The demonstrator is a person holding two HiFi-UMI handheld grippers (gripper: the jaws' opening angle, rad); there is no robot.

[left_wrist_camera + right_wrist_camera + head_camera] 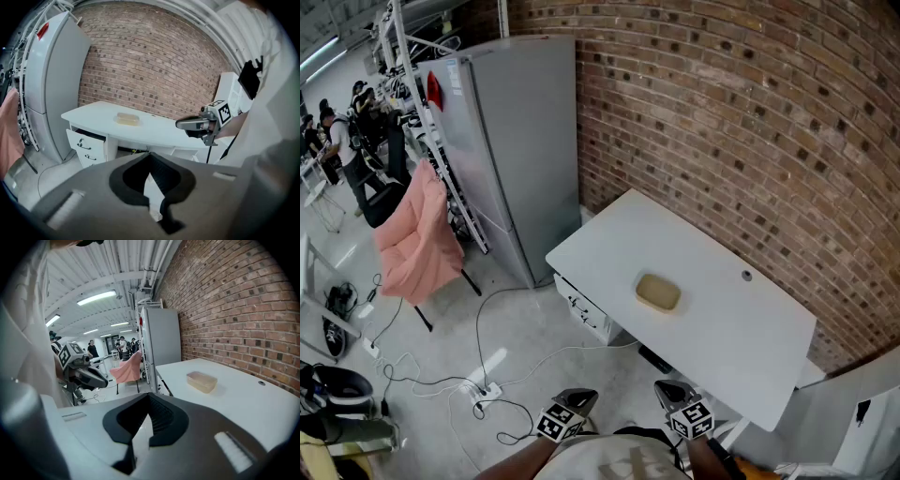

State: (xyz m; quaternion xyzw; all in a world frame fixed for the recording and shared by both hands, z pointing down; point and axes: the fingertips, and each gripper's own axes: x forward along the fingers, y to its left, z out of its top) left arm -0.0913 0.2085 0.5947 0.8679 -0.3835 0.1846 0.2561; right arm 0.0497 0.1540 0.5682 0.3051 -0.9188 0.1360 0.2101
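Note:
A translucent tan box lies near the middle of a white table set against a brick wall. Both grippers hang low in front of the table, well short of the box and touching nothing. My left gripper is shut and empty; in its own view the jaws meet, with the box far ahead. My right gripper is likewise shut and empty, and the box sits ahead to its right. Each gripper shows in the other's view: the right gripper and the left gripper.
A grey fridge stands left of the table. A white drawer unit sits under the table's left end. A chair draped in pink cloth stands further left. Cables and a power strip lie on the floor. People stand far off.

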